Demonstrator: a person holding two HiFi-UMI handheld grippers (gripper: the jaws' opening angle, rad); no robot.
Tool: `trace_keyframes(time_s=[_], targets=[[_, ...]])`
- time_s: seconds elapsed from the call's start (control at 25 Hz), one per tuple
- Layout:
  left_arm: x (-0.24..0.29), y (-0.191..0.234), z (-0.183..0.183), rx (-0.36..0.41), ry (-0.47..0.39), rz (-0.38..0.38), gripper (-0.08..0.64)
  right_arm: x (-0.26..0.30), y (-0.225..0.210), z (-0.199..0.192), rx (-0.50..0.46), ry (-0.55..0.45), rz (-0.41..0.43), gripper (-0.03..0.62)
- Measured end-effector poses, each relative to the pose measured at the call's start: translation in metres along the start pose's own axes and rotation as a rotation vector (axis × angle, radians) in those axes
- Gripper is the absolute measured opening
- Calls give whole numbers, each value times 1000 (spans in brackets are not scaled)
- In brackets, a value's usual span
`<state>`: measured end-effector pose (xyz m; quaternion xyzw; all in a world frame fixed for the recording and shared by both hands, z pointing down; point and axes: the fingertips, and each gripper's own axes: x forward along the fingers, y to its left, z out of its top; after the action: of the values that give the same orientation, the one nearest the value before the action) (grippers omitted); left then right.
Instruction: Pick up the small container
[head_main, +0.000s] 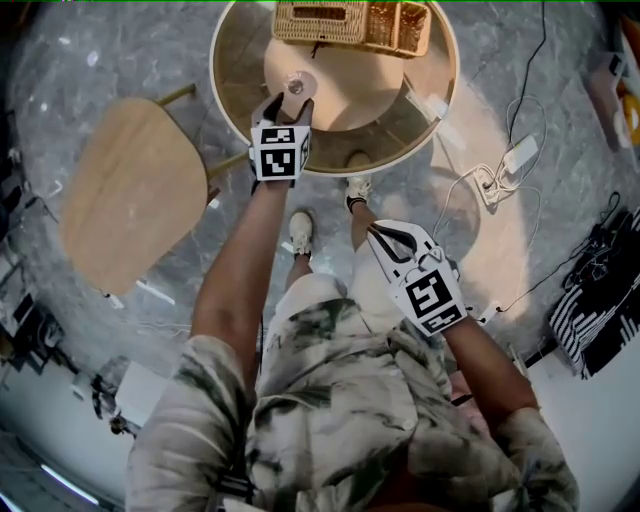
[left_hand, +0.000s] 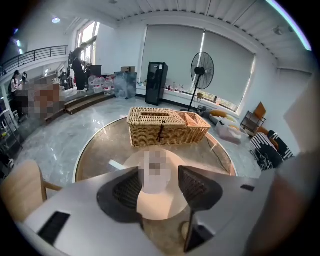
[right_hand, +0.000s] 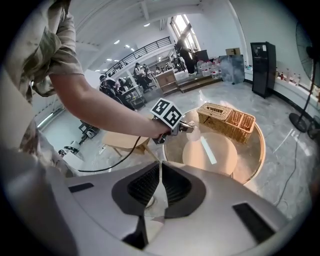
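You are holding the left gripper (head_main: 289, 102), jaws apart, with the container (head_main: 298, 86) standing just between their tips on the table (head_main: 400, 140), so you should be easing in deeper and centring it before closing gently, while your right gripper (right_hand: 160, 167) is hanging closed and empty.
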<state>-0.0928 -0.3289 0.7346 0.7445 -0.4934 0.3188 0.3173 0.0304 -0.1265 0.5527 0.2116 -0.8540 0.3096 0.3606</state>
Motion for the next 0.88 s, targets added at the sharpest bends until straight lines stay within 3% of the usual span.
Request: trace_keyframes(time_s=[0.52, 0.88], targets=[[40, 16, 11, -4, -71, 92, 222, 17, -43, -19, 18, 69, 20, 38], [48, 14, 19, -16, -140, 104, 181, 24, -48, -31, 23, 100, 41, 38]])
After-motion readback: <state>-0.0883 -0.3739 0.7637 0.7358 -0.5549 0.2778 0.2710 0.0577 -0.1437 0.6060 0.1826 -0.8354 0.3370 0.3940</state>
